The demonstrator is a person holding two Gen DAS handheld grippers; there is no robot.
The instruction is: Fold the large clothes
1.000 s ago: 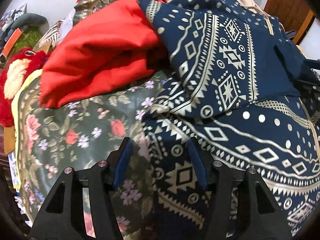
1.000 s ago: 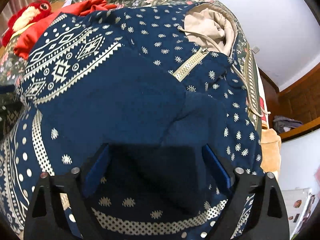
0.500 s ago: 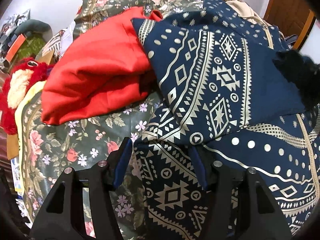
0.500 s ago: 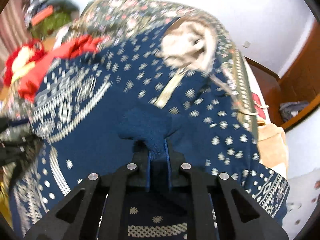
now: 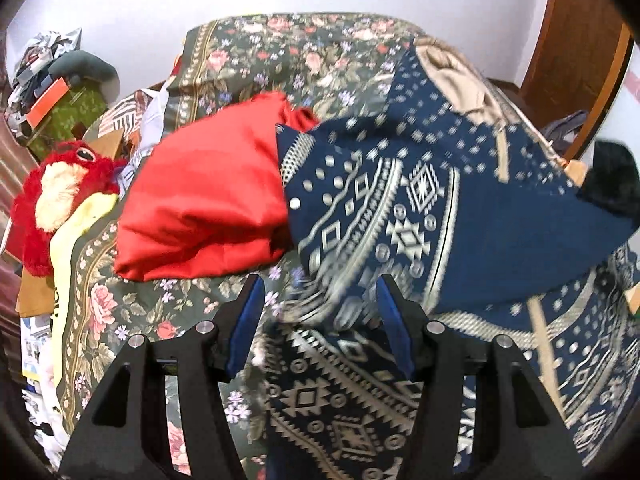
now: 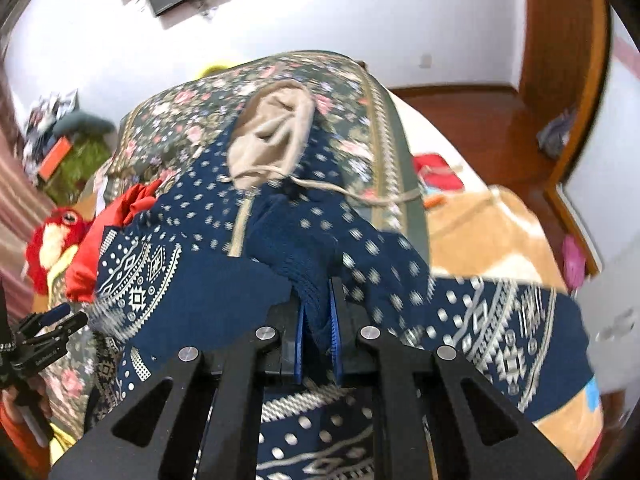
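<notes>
A navy hoodie (image 5: pixel 420 208) with a cream geometric print and a beige hood lies on a floral bed. My right gripper (image 6: pixel 318 304) is shut on its dark ribbed sleeve cuff (image 6: pixel 304 264) and holds the sleeve lifted above the body of the hoodie (image 6: pixel 192 284). The cuff also shows at the right edge of the left wrist view (image 5: pixel 612 184). My left gripper (image 5: pixel 318 300) is open and empty, hovering over the hoodie's lower hem edge. It also shows at the lower left of the right wrist view (image 6: pixel 56 320).
A red garment (image 5: pixel 208 208) lies crumpled next to the hoodie on the floral bedspread (image 5: pixel 280 52). A red plush toy (image 5: pixel 56 196) and clutter sit off the bed's left side. A wooden door (image 5: pixel 576 40) and an orange blanket (image 6: pixel 480 232) are at the right.
My right gripper closed on the sleeve cuff and lifted it up and back, pulling the sleeve off the hoodie. My left gripper stayed open and rose a little.
</notes>
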